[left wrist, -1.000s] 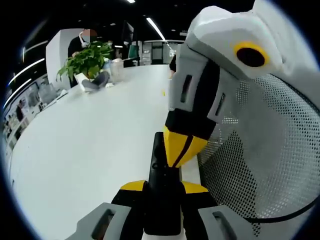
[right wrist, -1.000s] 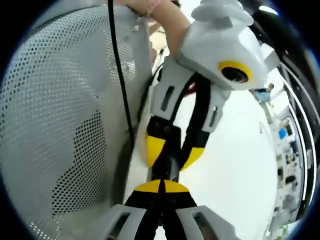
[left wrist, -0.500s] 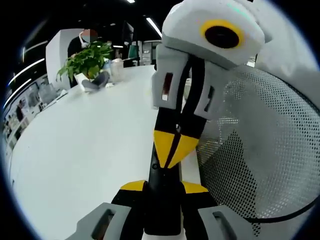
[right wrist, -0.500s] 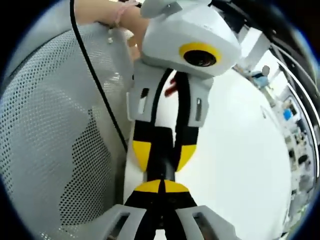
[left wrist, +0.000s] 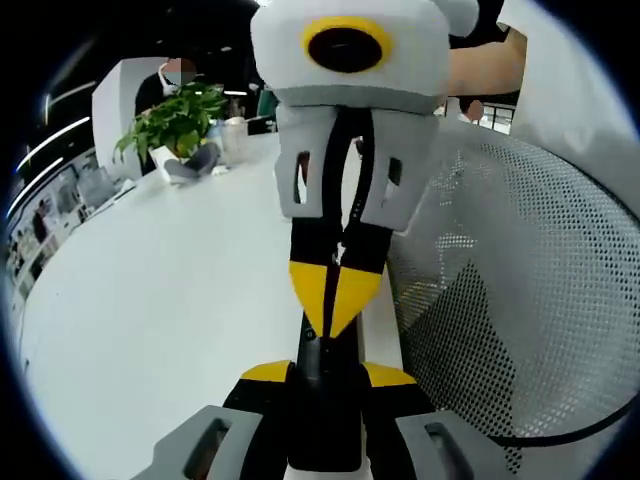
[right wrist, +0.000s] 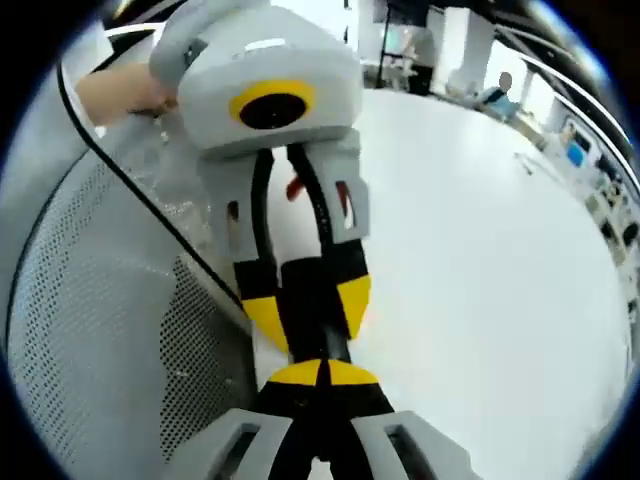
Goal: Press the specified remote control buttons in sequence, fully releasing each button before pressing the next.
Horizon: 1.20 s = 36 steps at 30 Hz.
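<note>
A black remote control (left wrist: 325, 420) lies lengthwise between the yellow-tipped jaws of my left gripper (left wrist: 325, 376), which is shut on it. My right gripper (left wrist: 335, 303) comes down from the top of the left gripper view. Its yellow tips are shut together and rest on the remote's far upper face. In the right gripper view my right gripper (right wrist: 320, 372) is shut at the bottom, its tips meeting the remote (right wrist: 326, 346). The left gripper (right wrist: 306, 305) faces it there, clamped around the remote. The buttons are hidden under the tips.
A white table (left wrist: 170, 300) spreads to the left, with a potted plant (left wrist: 175, 118) and small items at its far end. A grey mesh chair back (left wrist: 520, 300) stands close on the right, and a person's hand (right wrist: 120, 88) holds the left gripper.
The right gripper has swung left across the left gripper view and now stands straight over the remote, tips still on it. The right gripper view has rolled; the remote stays clamped.
</note>
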Available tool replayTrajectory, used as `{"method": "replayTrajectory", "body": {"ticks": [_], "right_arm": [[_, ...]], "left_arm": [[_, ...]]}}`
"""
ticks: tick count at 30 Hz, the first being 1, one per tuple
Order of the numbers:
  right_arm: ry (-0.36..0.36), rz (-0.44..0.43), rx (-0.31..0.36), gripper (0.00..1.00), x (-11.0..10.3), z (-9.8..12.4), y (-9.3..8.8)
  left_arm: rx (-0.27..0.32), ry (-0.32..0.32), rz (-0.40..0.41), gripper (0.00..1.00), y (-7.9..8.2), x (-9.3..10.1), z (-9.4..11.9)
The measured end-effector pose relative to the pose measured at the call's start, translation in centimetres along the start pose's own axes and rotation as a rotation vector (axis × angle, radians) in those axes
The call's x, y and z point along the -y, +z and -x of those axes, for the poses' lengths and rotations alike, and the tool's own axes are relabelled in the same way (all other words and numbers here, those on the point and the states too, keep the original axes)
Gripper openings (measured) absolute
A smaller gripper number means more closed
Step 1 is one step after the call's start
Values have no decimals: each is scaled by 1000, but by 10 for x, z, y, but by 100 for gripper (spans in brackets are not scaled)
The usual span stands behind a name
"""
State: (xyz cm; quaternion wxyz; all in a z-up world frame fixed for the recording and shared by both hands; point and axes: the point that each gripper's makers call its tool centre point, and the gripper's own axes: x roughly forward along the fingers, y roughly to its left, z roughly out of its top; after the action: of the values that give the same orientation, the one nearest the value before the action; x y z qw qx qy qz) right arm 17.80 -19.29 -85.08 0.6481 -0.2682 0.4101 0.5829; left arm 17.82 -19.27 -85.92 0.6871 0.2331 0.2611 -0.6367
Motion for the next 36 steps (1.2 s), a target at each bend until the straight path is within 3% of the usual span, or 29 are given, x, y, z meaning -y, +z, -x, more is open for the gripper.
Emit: {"method": "replayTrajectory", "body": {"ticks": [18,29,34,36], "right_arm": [[80,31,-98,0,13,-5,0],[169,-112,-168,0,15,-6,-1],[144,-113,-188,0,13,-6,-1],[97,-30,-204,0,14,-6,-1]], "left_arm": [[-3,3,-2,25,-1,-1,-1],[-7,1,-6,25,0,0,-1],[-8,1,-8,25,0,0,-1],[-8,2,-7,25,0,0,-1]]}}
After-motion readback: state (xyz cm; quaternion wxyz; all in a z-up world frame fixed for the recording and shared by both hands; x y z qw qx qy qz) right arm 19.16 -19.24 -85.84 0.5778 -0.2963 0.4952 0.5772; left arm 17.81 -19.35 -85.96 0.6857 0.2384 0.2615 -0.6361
